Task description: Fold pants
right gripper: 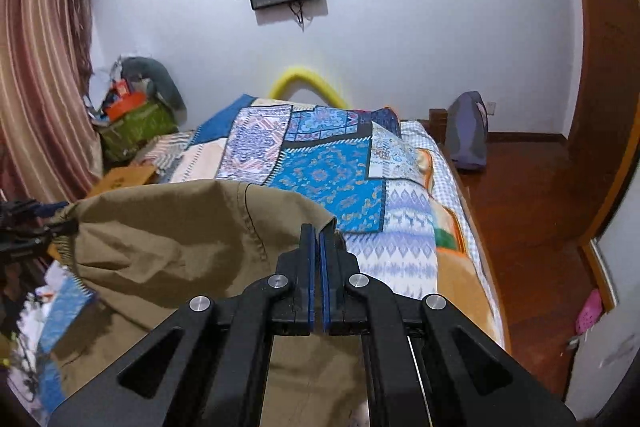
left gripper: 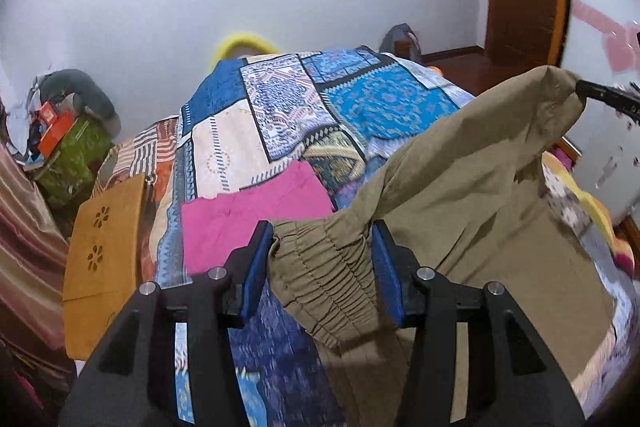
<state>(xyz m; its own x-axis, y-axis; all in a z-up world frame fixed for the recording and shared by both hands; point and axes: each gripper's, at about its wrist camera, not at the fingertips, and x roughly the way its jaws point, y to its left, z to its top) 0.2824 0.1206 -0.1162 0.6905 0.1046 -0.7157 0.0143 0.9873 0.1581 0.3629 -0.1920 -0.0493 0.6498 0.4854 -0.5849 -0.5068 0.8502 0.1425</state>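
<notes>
Khaki pants (left gripper: 460, 179) with a gathered elastic waistband hang lifted above the patchwork bedspread (left gripper: 280, 115). My left gripper (left gripper: 322, 239) is open, its blue pads either side of the waistband, which lies between them unclamped. My right gripper (right gripper: 318, 231) is shut on the pants (right gripper: 180, 239) at a stitched corner edge and holds it up; it shows at the right edge of the left wrist view (left gripper: 608, 95). The left gripper shows at the far left of the right wrist view (right gripper: 36, 227).
A folded pink garment (left gripper: 248, 215) lies on the bed beyond the left gripper. A mustard cloth (left gripper: 104, 251) lies at the bed's left edge. Clutter pile (left gripper: 64, 139) stands by the curtain. Wooden floor (right gripper: 528, 211) and a bag (right gripper: 468, 131) lie to the right.
</notes>
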